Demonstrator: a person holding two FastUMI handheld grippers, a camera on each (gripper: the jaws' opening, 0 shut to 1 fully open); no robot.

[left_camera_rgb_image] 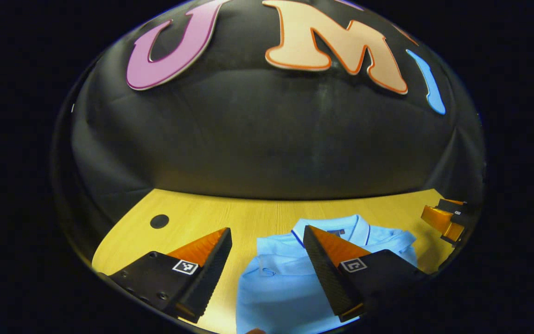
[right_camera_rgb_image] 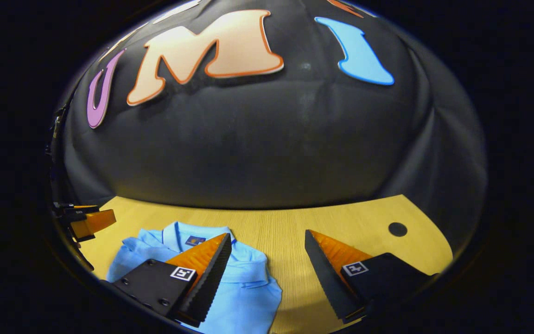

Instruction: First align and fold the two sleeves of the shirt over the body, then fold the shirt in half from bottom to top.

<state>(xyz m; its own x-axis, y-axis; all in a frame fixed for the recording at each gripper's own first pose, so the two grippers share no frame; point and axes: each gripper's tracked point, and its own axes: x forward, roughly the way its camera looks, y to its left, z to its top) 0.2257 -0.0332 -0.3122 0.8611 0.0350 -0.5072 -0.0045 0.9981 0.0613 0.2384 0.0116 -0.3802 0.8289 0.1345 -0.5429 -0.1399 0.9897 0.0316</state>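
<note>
A: Left gripper view: left gripper (left_camera_rgb_image: 267,234) fingers spread wide, nothing between them, hanging above the table (left_camera_rgb_image: 257,218). Shirt (left_camera_rgb_image: 285,287) is light blue, lying flat on the wood, collar (left_camera_rgb_image: 329,227) toward the booth wall.

B: Sleeves?

A: Both look folded in over the body. The near-side sleeve (left_camera_rgb_image: 267,266) lies across the chest, its cuff edge visible. Shirt sits under the gap and the right-hand finger in this view.

B: Right gripper view?

A: Right gripper (right_camera_rgb_image: 267,236) also released, jaws wide apart, empty. Its left-hand finger overlaps the shirt (right_camera_rgb_image: 244,297) in the picture; can't tell if it touches the cloth. The other finger is over bare table (right_camera_rgb_image: 285,222).

B: See each other?

A: Yes. From the left gripper view, the right gripper (left_camera_rgb_image: 448,220) shows at the far right edge, beside the shirt's shoulder. From the right gripper view, the left gripper (right_camera_rgb_image: 88,220) shows at the far left edge, near the other shoulder. Too small there to judge finger state.

B: Anything else on the table?

A: A round dark hole (left_camera_rgb_image: 159,221) in the tabletop, apart from the shirt; also seen in the right gripper view (right_camera_rgb_image: 397,229).

B: Bottom hem?

A: Out of frame, can't tell whether it's folded.
</note>
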